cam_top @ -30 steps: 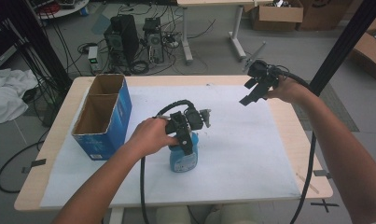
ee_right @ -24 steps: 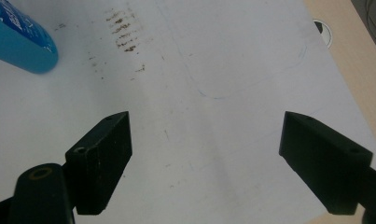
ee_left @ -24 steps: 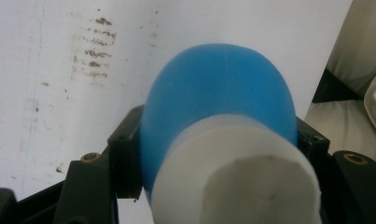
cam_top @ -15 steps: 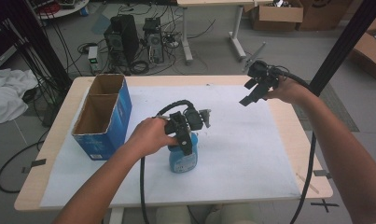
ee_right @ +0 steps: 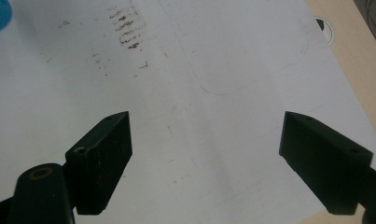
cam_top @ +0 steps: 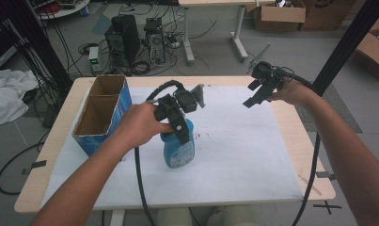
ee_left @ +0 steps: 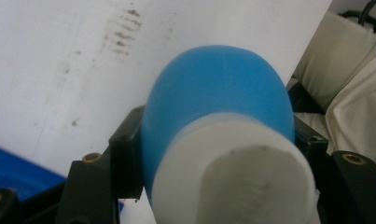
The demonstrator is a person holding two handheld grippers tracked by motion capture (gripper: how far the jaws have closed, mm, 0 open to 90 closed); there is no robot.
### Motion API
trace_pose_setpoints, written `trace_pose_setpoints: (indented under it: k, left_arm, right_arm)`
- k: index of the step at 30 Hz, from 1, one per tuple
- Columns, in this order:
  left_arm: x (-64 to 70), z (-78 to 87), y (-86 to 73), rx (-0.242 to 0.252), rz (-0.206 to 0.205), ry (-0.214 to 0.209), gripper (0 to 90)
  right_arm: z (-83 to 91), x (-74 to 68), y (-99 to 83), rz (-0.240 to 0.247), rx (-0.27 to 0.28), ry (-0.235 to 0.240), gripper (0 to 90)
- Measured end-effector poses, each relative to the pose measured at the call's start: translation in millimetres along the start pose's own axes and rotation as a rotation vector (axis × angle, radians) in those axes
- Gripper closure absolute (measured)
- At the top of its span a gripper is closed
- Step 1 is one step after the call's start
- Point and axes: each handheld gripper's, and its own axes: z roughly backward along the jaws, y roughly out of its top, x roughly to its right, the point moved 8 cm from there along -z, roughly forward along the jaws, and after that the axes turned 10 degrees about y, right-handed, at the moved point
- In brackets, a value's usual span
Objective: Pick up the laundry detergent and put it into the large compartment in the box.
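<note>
**Operator:** My left hand-held gripper [cam_top: 180,123] is closed on the blue bottle [cam_top: 179,149], clamped at the shoulder just below the white cap [ee_left: 232,172]. In the left gripper view both jaws press the blue body from either side. The bottle stands upright near the middle of the white sheet [cam_top: 234,141] on the desk [cam_top: 290,127]; I cannot tell whether its base touches the sheet or hangs just above it.

**Observer:** Failure modes?

**Operator:** Two, in my judgement. First, the shoulder is rounded and smooth, so the bottle could slide down out of the jaws if the grip eases. Second, the hold sits high, so a tilt of my hand could swing the bottle's lower half.

**Observer:** And the other side?

**Operator:** My right hand-held gripper [cam_top: 262,87] is wide open and holds nothing. It hovers over the far right of the sheet, well apart from the bottle.

**Observer:** Obstructions?

**Operator:** The blue cardboard box [cam_top: 102,117] stands open-topped to the left, near my left hand [cam_top: 140,125]. Its near wall is what I would most likely clip on a leftward move. The cable [cam_top: 140,188] trailing from the left hand-held gripper hangs beside the bottle and could drag on it.
</note>
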Motion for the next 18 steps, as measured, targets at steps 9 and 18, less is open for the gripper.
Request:
trace_pose_setpoints:
  k: [9,18]
  left_arm:
    - [-30.6,59.3,-9.6,-0.008,0.135,0.081,37.9]
    - [-68.5,112.7,-26.3,-0.017,0.341,0.128,37.9]
  right_arm:
    - [3.9,-3.2,2.7,-0.001,0.019,0.001,17.1]
    - [4.4,-5.3,6.6,0.01,0.031,0.003,17.0]
